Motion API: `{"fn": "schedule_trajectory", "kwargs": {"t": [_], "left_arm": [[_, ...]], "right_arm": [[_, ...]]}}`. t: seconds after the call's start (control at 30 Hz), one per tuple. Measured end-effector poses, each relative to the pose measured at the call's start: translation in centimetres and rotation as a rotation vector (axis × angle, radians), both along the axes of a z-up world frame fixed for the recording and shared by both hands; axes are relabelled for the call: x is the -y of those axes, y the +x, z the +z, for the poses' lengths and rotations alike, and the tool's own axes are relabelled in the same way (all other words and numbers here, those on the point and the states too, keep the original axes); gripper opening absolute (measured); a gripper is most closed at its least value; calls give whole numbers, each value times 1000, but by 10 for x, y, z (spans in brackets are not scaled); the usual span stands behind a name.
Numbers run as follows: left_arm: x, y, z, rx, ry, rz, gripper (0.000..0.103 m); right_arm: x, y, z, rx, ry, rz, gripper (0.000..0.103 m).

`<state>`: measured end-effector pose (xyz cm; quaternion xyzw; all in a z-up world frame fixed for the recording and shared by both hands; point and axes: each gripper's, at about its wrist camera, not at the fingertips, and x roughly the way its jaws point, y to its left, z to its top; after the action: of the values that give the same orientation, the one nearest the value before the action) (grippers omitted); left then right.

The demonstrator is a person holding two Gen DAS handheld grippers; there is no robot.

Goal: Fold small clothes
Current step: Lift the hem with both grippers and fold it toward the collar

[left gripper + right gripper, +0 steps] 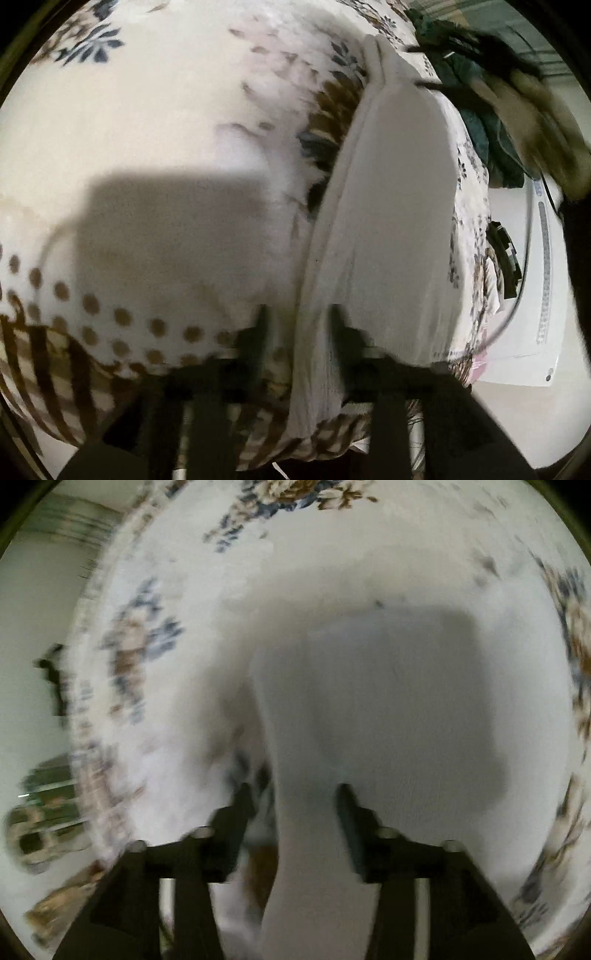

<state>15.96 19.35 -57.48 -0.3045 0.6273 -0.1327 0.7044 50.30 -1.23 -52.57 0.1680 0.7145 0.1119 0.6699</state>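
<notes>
A white garment (399, 192) lies folded flat on a floral bedspread (155, 110), its banded edge running toward the camera. My left gripper (299, 325) hovers low over that near edge, jaws apart, with the band between the fingers and a gap beside the left finger (260, 332). In the right wrist view the same white garment (369, 709) fills the middle, blurred. The right gripper (293, 797) stands open over a narrow end of it; the cloth lies between the fingers, clear of the left one.
A heap of dark green clothes (469, 81) sits at the bedspread's far right, with a blurred tan shape (535, 110) beside it. A white flat device (543, 266) lies past the bed's right edge. Pale floor (33, 635) shows off the left edge.
</notes>
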Motion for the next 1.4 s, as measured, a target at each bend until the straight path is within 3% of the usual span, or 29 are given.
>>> {"fn": "schedule_trajectory", "kwargs": {"t": [0.03,0.13,0.23,0.37,0.4,0.5,0.6,0.77,0.8,0.83,0.87,1.0,1.17,1.27,1.4], "left_arm": [[-3,-2,-1,0,-24,11,55],[-8,-5,-5,1,-80,43,57],[-4,-5,-14,-18,-113,48,57],[9,-3,-27,-46,-132,37,57],[12,-3,-31,-52,-145,34,61],[22,1,-38,-54,-153,20,66],[31,4,-41,-46,-151,-2,67],[50,6,-33,-13,-209,-34,66],[56,5,-31,-8,-208,-57,61],[62,5,-28,-3,-193,-82,28],[67,4,-25,-12,-168,-109,15],[62,3,-4,-3,-187,-71,13],[67,28,56,80,-155,-81,12],[75,66,89,164,-158,-78,12],[77,144,117,280,-147,-83,12]], "right_arm": [[15,-19,8,-4,40,-5,57],[54,-76,18,-24,89,-21,60],[95,-151,7,-91,98,-65,60],[137,-250,-33,-211,105,-145,60],[147,-275,-46,-242,114,-178,60],[165,-332,-79,-269,140,-234,60],[171,-360,-105,-285,232,-297,60],[167,-379,-125,-270,448,-408,62],[161,-381,-129,-274,480,-408,62],[154,-382,-133,-277,492,-405,51],[147,-383,-134,-275,505,-401,18],[139,-381,-118,-250,496,-394,14],[149,-363,-72,-179,540,-386,14],[149,-334,-44,-109,547,-375,14],[158,-266,-10,6,541,-385,14]]}}
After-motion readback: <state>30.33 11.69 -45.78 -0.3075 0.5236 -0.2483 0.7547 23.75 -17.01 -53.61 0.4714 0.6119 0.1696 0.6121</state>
